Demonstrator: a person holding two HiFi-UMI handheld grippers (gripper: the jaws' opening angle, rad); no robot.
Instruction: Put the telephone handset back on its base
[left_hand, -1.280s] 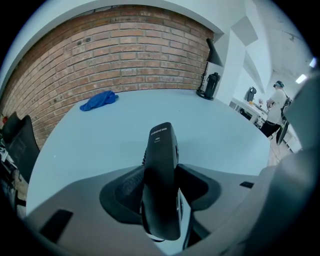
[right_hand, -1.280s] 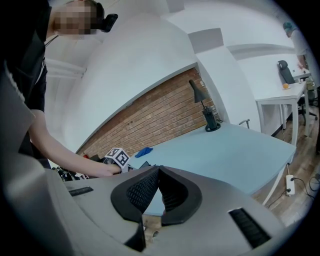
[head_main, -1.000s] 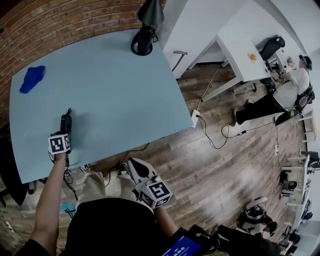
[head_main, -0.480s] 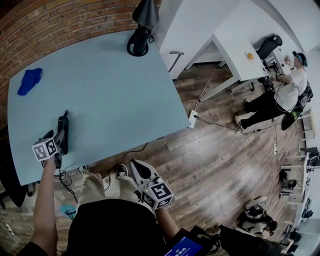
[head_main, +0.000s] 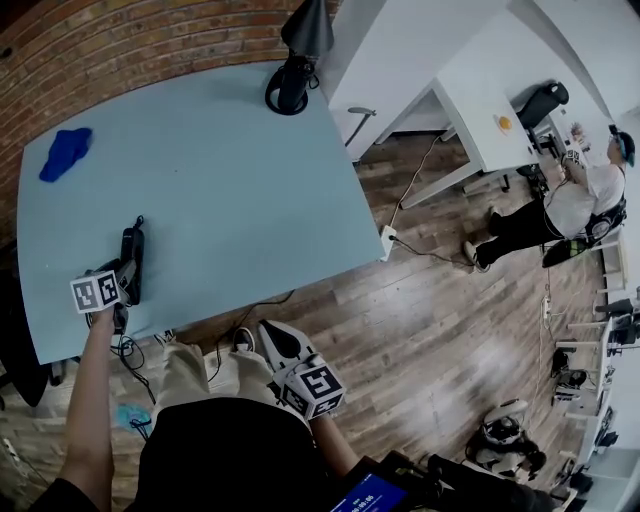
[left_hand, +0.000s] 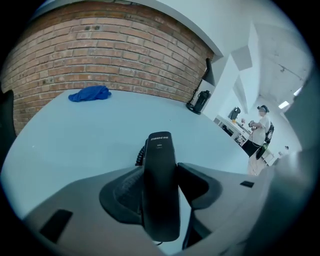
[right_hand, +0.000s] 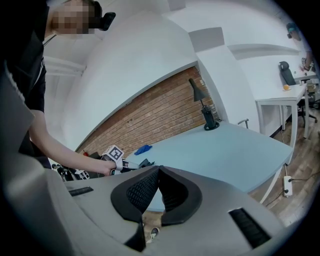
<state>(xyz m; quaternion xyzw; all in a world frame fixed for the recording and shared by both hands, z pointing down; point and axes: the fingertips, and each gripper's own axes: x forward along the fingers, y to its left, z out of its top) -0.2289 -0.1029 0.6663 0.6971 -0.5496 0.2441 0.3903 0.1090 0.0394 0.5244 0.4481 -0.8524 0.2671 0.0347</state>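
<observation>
A black telephone handset (head_main: 131, 258) lies near the front left edge of the light blue table (head_main: 230, 190), and its coiled cord (head_main: 121, 345) hangs over that edge. My left gripper (head_main: 116, 283) is at the handset's near end. In the left gripper view the handset (left_hand: 160, 185) stands between the two pads and points away over the table. The jaws are closing and both pads lie against its sides. No base shows in any view. My right gripper (head_main: 270, 335) hangs off the table by the person's legs, its pads (right_hand: 145, 192) pressed together on nothing.
A blue cloth (head_main: 66, 153) lies at the table's far left by the brick wall. A black desk lamp (head_main: 292, 85) stands at the far right corner. A power strip (head_main: 388, 238) and cables lie on the wooden floor. A person (head_main: 590, 190) sits by white desks at the right.
My left gripper has shifted a little to the left along the table's front edge, and the handset's near end has swung with it. The right gripper has stayed where it was.
</observation>
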